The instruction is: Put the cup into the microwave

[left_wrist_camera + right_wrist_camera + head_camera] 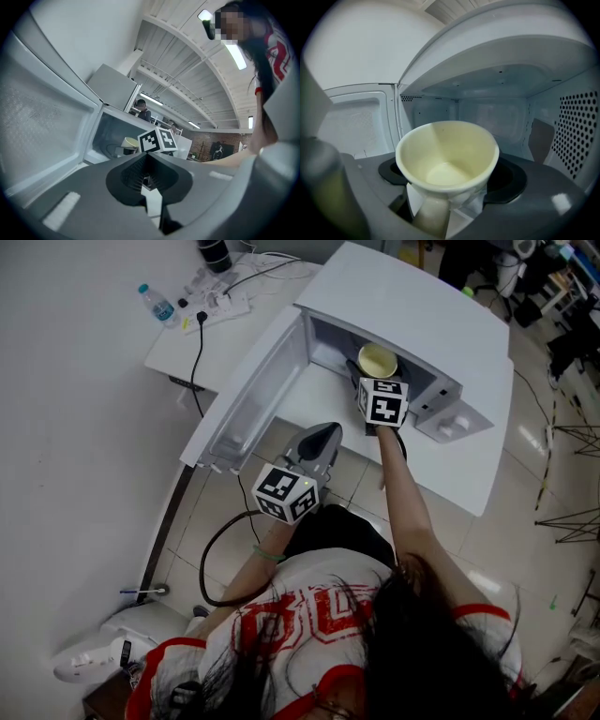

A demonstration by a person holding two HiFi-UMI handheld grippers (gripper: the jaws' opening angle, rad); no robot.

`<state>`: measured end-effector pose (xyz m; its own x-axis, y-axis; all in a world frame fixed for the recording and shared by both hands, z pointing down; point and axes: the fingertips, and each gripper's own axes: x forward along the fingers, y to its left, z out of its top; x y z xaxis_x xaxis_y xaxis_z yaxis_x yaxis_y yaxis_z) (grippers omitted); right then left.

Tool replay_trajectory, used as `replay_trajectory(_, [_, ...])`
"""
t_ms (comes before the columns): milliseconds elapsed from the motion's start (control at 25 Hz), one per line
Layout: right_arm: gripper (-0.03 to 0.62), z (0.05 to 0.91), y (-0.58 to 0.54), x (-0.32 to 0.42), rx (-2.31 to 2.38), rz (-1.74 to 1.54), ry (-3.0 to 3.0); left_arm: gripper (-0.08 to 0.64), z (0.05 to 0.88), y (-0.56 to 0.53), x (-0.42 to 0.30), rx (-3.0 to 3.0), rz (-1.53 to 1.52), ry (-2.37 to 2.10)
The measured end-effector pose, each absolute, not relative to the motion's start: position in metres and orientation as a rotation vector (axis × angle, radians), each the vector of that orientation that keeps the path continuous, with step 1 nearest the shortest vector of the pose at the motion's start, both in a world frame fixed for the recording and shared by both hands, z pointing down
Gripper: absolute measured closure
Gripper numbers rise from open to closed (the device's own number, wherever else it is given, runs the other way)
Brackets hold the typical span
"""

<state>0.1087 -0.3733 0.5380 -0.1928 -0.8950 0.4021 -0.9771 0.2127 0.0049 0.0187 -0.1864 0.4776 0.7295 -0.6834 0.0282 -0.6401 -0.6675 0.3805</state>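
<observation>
A cream cup [378, 359] hangs by its handle in my right gripper [363, 374], which is shut on it. The cup [447, 157] is upright and empty, just inside the mouth of the white microwave [412, 306], whose cavity [487, 112] lies right behind it. The microwave door [253, 399] stands swung wide open to the left. My left gripper [322, 434] hangs back below the door, jaws together with nothing in them [151, 190]. In the left gripper view the cup [130, 142] shows beside the right gripper's marker cube [158, 140].
The microwave stands on a white table [469, 474]. Behind it at the left, another white table holds a water bottle [157, 304] and a power strip [220, 304] with cables. A black cable [211, 559] loops over the tiled floor.
</observation>
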Motion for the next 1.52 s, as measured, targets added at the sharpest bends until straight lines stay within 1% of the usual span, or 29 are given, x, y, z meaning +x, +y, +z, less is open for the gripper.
replay_trajectory(640, [0.129, 0.555, -0.407, 0.118, 1.76, 0.426, -2.108, 0.563, 0.475, -0.197, -0.002, 2.566, -0.2, -1.09])
replay_trajectory(1160, [0.127, 0.557, -0.418, 0.124, 1.815, 0.454, -2.124, 0.563, 0.478, -0.2, -0.002, 2.578, -0.189, -1.073])
replay_trajectory(1520, [0.127, 0.557, -0.429, 0.126, 1.83, 0.417, -2.155, 0.563, 0.48, -0.2, -0.007, 2.575, -0.179, -1.078])
